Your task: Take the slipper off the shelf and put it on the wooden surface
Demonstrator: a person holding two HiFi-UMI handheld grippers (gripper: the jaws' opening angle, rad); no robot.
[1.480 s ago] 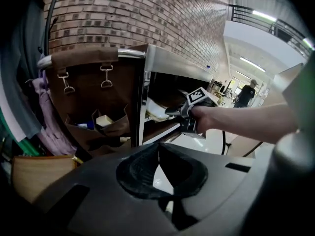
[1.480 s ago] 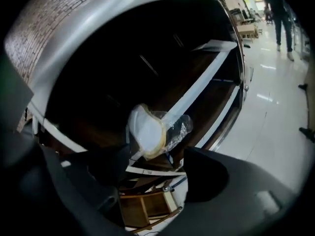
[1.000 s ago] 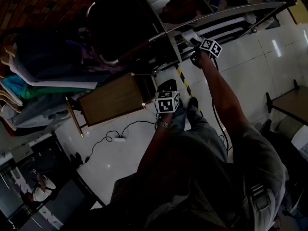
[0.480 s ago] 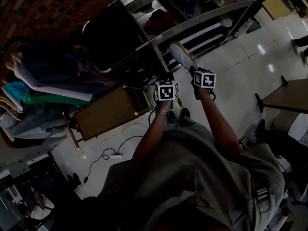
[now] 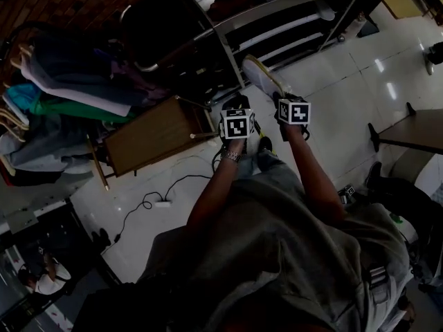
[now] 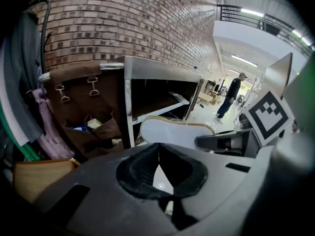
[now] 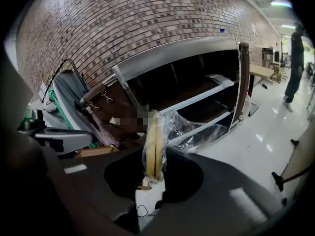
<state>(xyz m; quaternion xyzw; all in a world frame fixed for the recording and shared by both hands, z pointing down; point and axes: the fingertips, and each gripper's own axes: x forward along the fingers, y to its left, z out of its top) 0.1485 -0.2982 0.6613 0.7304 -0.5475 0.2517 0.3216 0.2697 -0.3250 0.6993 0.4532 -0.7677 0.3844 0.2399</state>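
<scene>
A pale slipper [image 5: 261,78] in clear plastic wrap hangs over the white floor just in front of the metal shelf [image 5: 291,11], with my right gripper [image 5: 280,101] shut on its near end. In the right gripper view the slipper [image 7: 153,146] stands edge-on between the pads. My left gripper [image 5: 237,106] hovers close beside it on the left, shut and empty; its view shows the slipper's white sole [image 6: 172,132]. The wooden surface [image 5: 156,135] lies lower left of both grippers, beside the shelf's end.
A rack of hanging clothes [image 5: 62,81] fills the left. A power strip with cable [image 5: 156,203] lies on the floor. A dark table [image 5: 412,140] stands at the right. A brown hanging organiser [image 6: 83,107] sits beside the shelf. A person [image 6: 231,95] stands far off.
My right gripper has drawn back from the shelf towards me, bringing the slipper out over the floor. My left gripper has moved up next to it.
</scene>
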